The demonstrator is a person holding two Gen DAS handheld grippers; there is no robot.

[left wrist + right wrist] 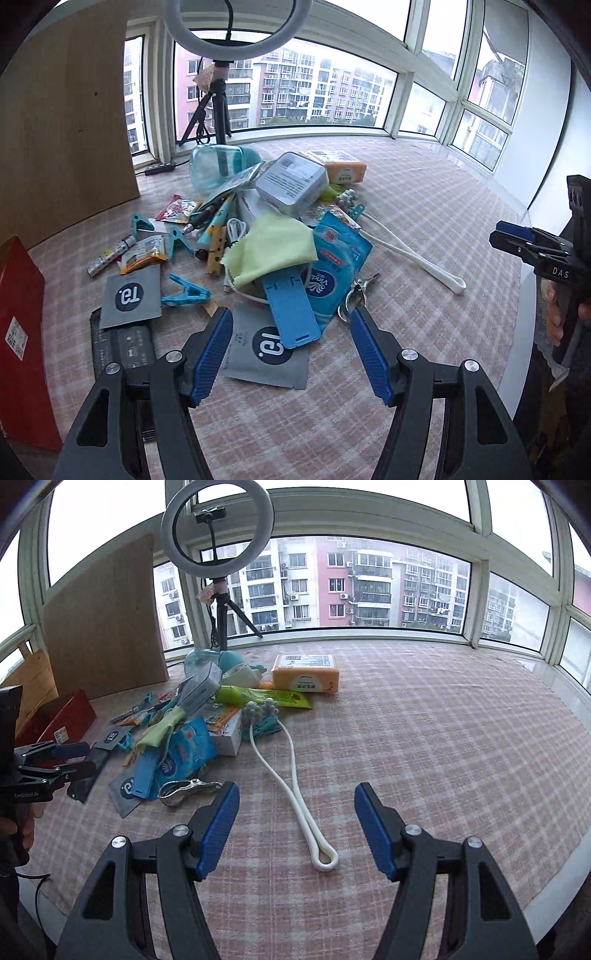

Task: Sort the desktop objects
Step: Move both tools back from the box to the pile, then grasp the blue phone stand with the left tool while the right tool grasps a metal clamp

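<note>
Blue-padded jaws of the left gripper (291, 350) stand apart with nothing held, tilted down over the near edge of the pile (258, 236) on the checked cloth (424, 206); between them lie a grey sachet (266, 347) and the foot of a blue stand (291, 314). The right gripper (295, 827) is likewise parted and empty, angled down beside the pile, with the looped end of a white cord (325, 856) on the cloth between its fingers. A hand (561, 314) grips its handle at the table's side.
</note>
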